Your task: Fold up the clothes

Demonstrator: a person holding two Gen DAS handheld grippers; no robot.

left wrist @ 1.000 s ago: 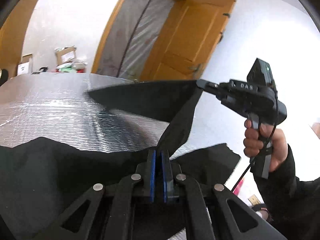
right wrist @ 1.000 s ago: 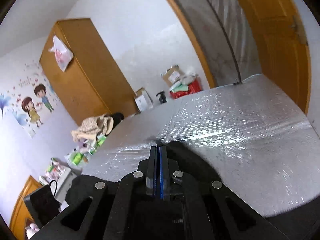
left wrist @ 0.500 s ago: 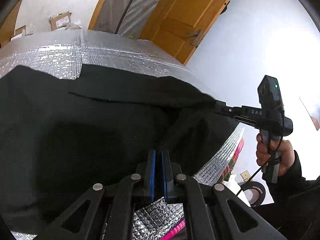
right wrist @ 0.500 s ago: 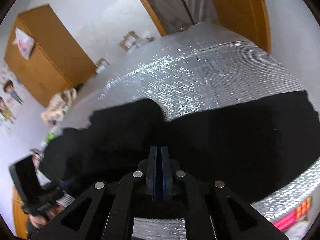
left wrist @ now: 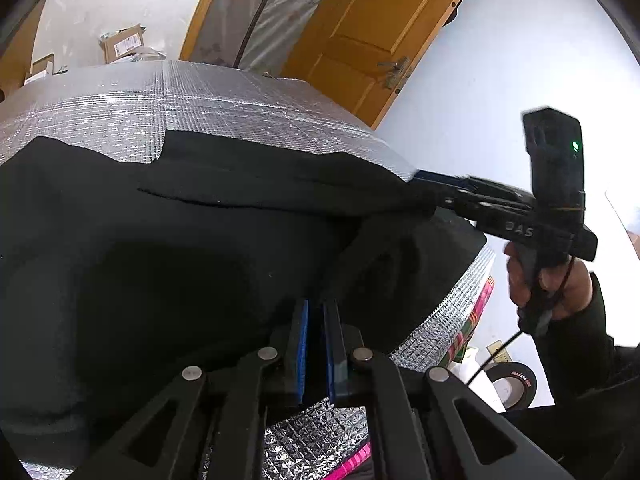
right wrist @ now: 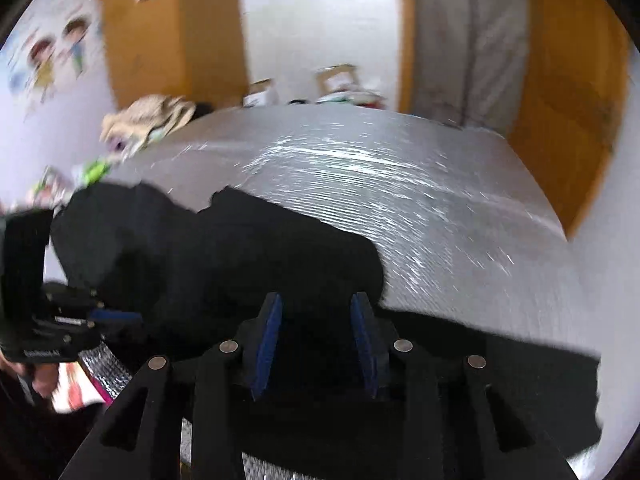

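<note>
A black garment (left wrist: 168, 248) lies spread over the silver, foil-quilted counter (left wrist: 132, 104), with its near edge hanging over the front lip. From how it lies, my guess is that it has been laid flat so that a first fold can be made: the cloth is broad and mostly smooth, and one layer already overlaps another along a straight seam across the upper part.

The left hand-held gripper (left wrist: 316, 344) sits low at the counter's near edge, its blue pads almost together with only a narrow slit between them. Black cloth runs right up to the pads; it appears to be pinched there, holding that corner in place.

The right hand-held gripper (right wrist: 316, 344) has just been opening. Its blue pads now stand well apart, the dark cloth lies between and under them, and neither pad presses on it, so it reads as a release. In the left wrist view the same tool (left wrist: 444, 188) reaches in at the garment's far right corner, carried by a hand (left wrist: 548, 284) in a dark sleeve.
</note>
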